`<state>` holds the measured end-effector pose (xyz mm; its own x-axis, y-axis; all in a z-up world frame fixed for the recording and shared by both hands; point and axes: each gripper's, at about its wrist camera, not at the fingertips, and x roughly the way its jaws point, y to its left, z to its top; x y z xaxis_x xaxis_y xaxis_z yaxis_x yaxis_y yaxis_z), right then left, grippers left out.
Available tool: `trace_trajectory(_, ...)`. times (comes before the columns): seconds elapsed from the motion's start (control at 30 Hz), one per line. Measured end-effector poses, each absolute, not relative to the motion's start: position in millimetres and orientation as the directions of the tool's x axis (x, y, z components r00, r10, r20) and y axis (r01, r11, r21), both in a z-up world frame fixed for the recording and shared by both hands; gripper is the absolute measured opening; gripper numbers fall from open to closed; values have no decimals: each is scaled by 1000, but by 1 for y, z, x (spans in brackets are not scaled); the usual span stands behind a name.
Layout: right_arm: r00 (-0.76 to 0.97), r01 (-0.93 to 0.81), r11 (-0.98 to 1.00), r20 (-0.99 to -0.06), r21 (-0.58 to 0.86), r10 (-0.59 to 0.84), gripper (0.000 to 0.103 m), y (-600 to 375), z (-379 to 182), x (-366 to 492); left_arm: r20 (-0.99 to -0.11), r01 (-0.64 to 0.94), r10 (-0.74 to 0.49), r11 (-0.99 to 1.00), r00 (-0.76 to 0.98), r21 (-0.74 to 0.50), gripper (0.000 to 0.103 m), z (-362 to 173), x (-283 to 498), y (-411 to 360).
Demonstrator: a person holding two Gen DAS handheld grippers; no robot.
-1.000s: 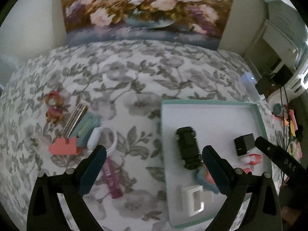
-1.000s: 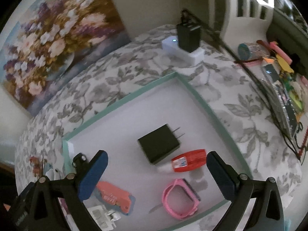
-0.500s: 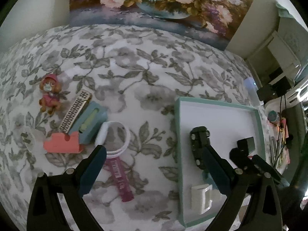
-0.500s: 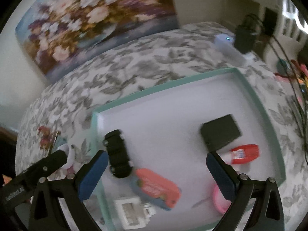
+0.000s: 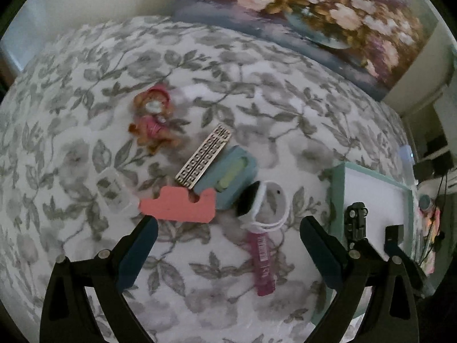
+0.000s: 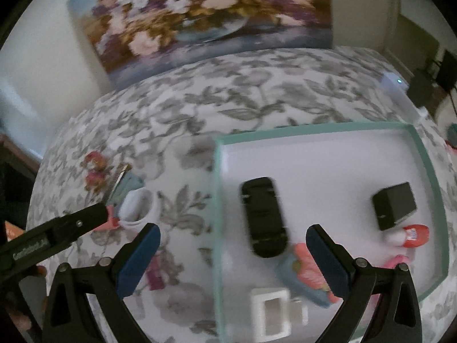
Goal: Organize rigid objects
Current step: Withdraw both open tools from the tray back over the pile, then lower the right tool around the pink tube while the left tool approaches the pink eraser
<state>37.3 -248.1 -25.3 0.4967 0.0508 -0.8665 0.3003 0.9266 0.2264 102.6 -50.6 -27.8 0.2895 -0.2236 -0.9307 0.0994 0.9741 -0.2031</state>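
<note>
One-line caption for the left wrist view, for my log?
Open left gripper hovers above loose items on the floral cloth: white watch, pink tube, coral block; tray at right.

My view of the tray [image 6: 428,160] was motion-blurred, pink band [image 6: 398,260] half hidden behind my right fingers [image 6: 328,260], white block [image 6: 270,317] smeared, purple tube [image 6: 155,274] partly covered.

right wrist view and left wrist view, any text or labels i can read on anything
None reads clearly.
Pink tube: white print along its side, too blurred.
Left gripper arm: white lettering, too blurred to quote.
Red-capped bottle: label print, unreadable.
Patterned bar: ornament only, no letters.
</note>
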Motion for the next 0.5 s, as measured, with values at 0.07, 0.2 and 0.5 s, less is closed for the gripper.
trace_trajectory(0.07, 492, 272, 936, -868, 225, 66, 103, -235, -27, 42, -931, 83, -235, 972, 281, -221, 100, -31, 104, -43)
trace_trajectory(0.2, 485, 224, 949, -870, 220, 87, 98, -214, -30, 48, -925, 55, -258, 966, 278, -253, 100, -32, 106, -29)
trace_trajectory(0.5, 473, 150, 963, -872, 222, 128, 85, -181, -36, 57, -922, -9, -272, 958, 276, -286, 99, -41, 110, -6)
